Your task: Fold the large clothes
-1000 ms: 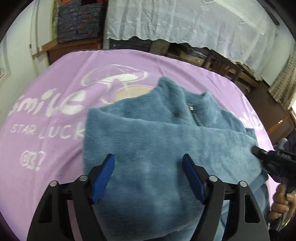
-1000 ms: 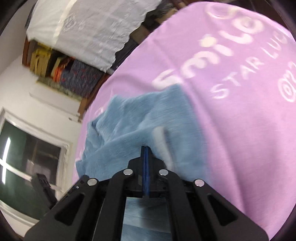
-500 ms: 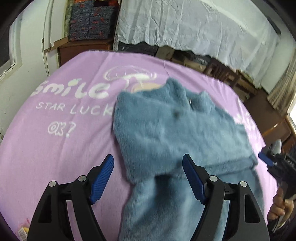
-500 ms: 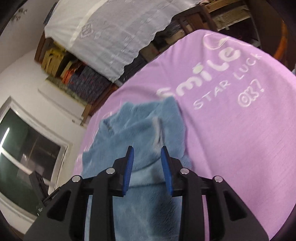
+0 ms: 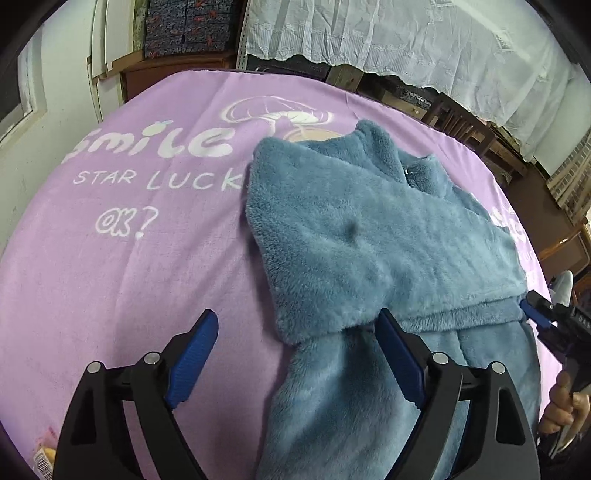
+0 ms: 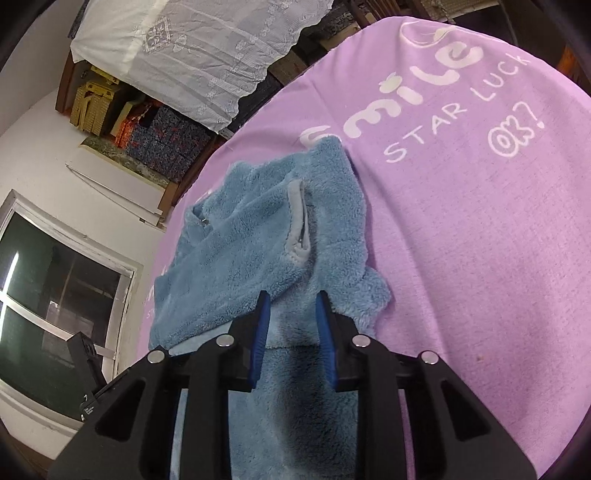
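Observation:
A blue fleece jacket (image 5: 376,240) lies on a purple blanket (image 5: 129,277), its upper part folded over its lower part. It also shows in the right wrist view (image 6: 258,251), with a grey pocket zip on top. My left gripper (image 5: 295,347) is open and empty, above the folded edge. My right gripper (image 6: 291,317) is open and empty, its jaws a little apart over the fleece. The right gripper also shows in the left wrist view (image 5: 535,314) at the garment's right edge.
The purple blanket (image 6: 480,221) has white "smile STAR LUCK OK?" lettering. A white lace curtain (image 5: 406,48) hangs behind. Patterned boxes (image 5: 184,26) stand at the back left. Wooden furniture (image 5: 561,240) is at the right, a window (image 6: 48,295) to the side.
My right gripper has opened and let go of the fleece. Both grippers have pulled back from the jacket, which now lies folded over.

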Motion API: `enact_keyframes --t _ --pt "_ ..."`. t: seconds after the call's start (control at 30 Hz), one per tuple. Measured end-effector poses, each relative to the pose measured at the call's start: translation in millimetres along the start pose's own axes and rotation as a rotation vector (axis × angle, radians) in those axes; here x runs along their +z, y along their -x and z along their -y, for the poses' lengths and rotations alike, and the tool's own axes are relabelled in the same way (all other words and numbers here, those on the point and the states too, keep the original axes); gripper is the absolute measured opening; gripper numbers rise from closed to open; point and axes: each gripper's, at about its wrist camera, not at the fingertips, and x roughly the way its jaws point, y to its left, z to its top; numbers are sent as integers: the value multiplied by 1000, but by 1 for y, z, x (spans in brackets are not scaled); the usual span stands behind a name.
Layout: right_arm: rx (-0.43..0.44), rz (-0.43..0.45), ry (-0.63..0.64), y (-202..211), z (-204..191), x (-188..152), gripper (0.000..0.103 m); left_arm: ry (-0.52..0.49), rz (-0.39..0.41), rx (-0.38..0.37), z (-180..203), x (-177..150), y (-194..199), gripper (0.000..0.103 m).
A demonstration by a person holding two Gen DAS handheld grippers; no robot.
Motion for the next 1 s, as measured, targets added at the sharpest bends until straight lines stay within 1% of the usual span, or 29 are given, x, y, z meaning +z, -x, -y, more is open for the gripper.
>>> enact_keyframes --t 0.07,0.1,0.13,0.2,0.23,0.27,0.3,0.37,0.47,0.5,0.53,0.57,0.6,0.63,0.67,0.77,0.83,0.9,0.93,0.97,1.0 --pt "4 1 -6 3 1 0 25 -14 -8 53 -2 -4 -1 85" --pt "6 1 -10 3 2 -1 25 -10 -16 75 -5 -6 -3 82" --pt "7 1 -10 4 2 -1 25 -11 -5 92 -6 -5 0 78" --pt "7 3 -11 7 3 -2 25 28 2 83 -14 -3 3 70" --pt "7 4 -12 8 3 -3 25 58 9 72 -20 -2 6 63" --pt "11 7 -13 11 4 -4 25 80 12 56 -25 -1 8 61" --pt "12 8 -13 13 5 -5 25 97 16 46 -28 -1 10 60" --pt "16 14 -11 17 6 -8 26 110 24 58 -29 -2 12 59" --pt "11 20 -7 24 8 -12 27 82 31 99 -21 -7 11 59" --pt "-1 25 -7 27 10 -15 29 74 30 102 -20 -9 11 60" --pt "-7 28 -6 29 10 -16 33 67 28 89 -19 -13 14 61" --pt "-18 32 -6 33 12 -19 41 67 25 64 -19 -16 16 62" --pt "-25 34 -6 36 14 -22 44 67 22 36 -19 -19 18 63" --pt "-28 34 -5 38 16 -23 45 65 18 -14 -20 -23 21 64" --pt "-24 29 -6 41 18 -26 45 65 16 -57 -20 -25 23 64" --pt "-23 2 -7 41 23 -30 45 59 2 -112 -17 -22 19 64" --pt "-26 -13 -4 38 24 -31 45 47 1 -117 -14 -19 14 64" --pt "-24 -21 14 35 22 -30 45 35 -8 -150 -10 -17 11 63" --pt "-22 -24 17 34 20 -30 45 31 -9 -158 -9 -17 10 61" --pt "-17 -28 23 33 20 -30 45 24 -17 -182 -7 -17 9 54" --pt "-7 -34 23 32 20 -31 45 19 -30 -217 -6 -18 8 52"
